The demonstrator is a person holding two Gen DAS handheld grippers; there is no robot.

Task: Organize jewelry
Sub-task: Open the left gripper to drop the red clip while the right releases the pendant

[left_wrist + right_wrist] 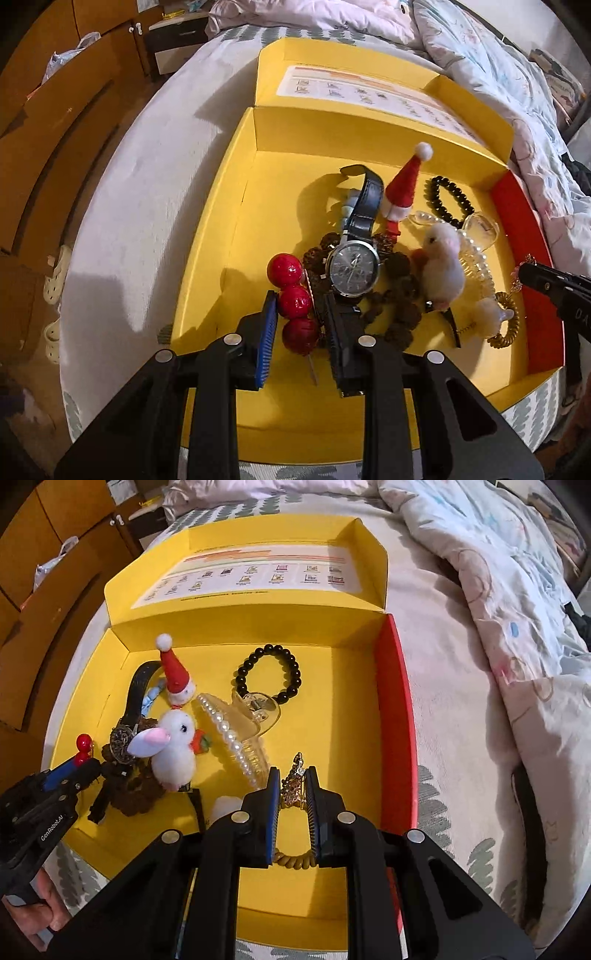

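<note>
A yellow box (221,206) lies open on the bed and holds the jewelry. My left gripper (301,310) is shut on a hairpin of three red balls (295,301). Beside it lie a black-strapped wristwatch (354,267), a brown bead bracelet (400,306), a Santa-hat clip (400,184), a white fluffy bunny clip (441,264), a pearl claw clip (240,731) and a black bead bracelet (269,674). My right gripper (291,777) is shut on a gold rhinestone ornament (293,782) on a gold spiral hair tie (293,860), near the box's red right wall (399,716).
The box's open lid (258,572) stands at the back with a printed sheet. A rumpled quilt (517,627) lies to the right on the bed. Wooden cabinets (55,110) and slippers (55,273) are on the left beside the bed.
</note>
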